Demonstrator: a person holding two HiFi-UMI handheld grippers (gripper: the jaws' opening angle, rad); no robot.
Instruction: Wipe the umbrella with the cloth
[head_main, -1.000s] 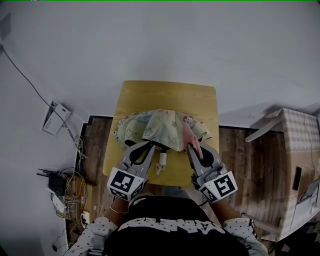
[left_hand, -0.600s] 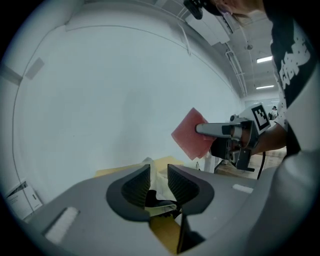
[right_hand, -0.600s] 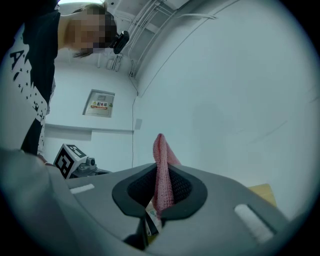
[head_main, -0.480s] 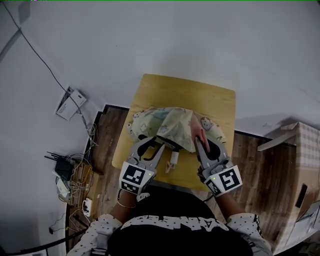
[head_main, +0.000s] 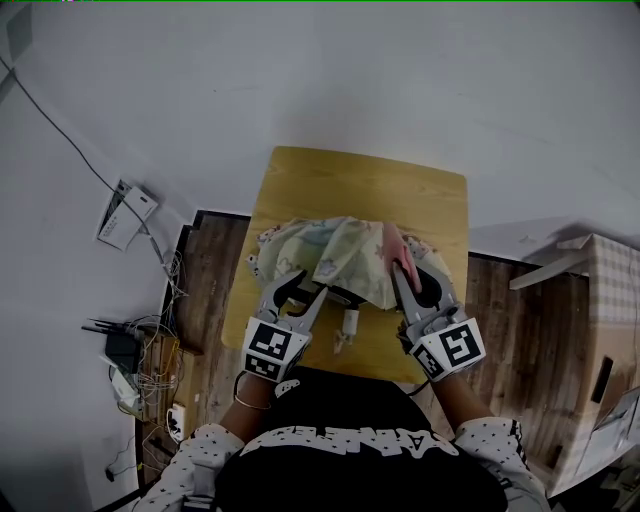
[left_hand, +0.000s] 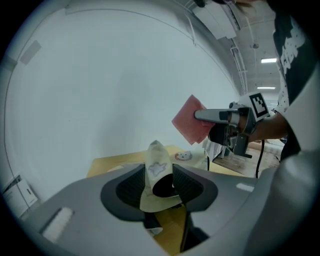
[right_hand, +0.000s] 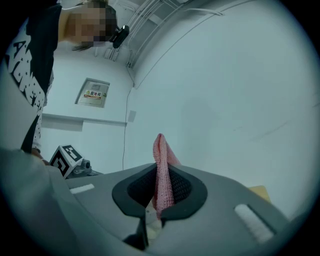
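Jaws of the left gripper (left_hand: 161, 184) stand spread, having just been opening. A fold of umbrella (left_hand: 156, 161) fabric rises between the pads, loose, with no pad seen pressing on it. Jaws of the right gripper (right_hand: 159, 187) are closed on the cloth (right_hand: 161, 167) — a pink knit piece standing upright out of the pinch.

From the head view, both grippers sit at the near edge of the umbrella, left gripper at its left part, right gripper at its right. The cloth rests against the canopy's right side. The umbrella, pale with small printed figures, lies collapsed across the middle of the table (head_main: 360, 180). Its handle (head_main: 350, 323) points toward the person, between the two grippers.
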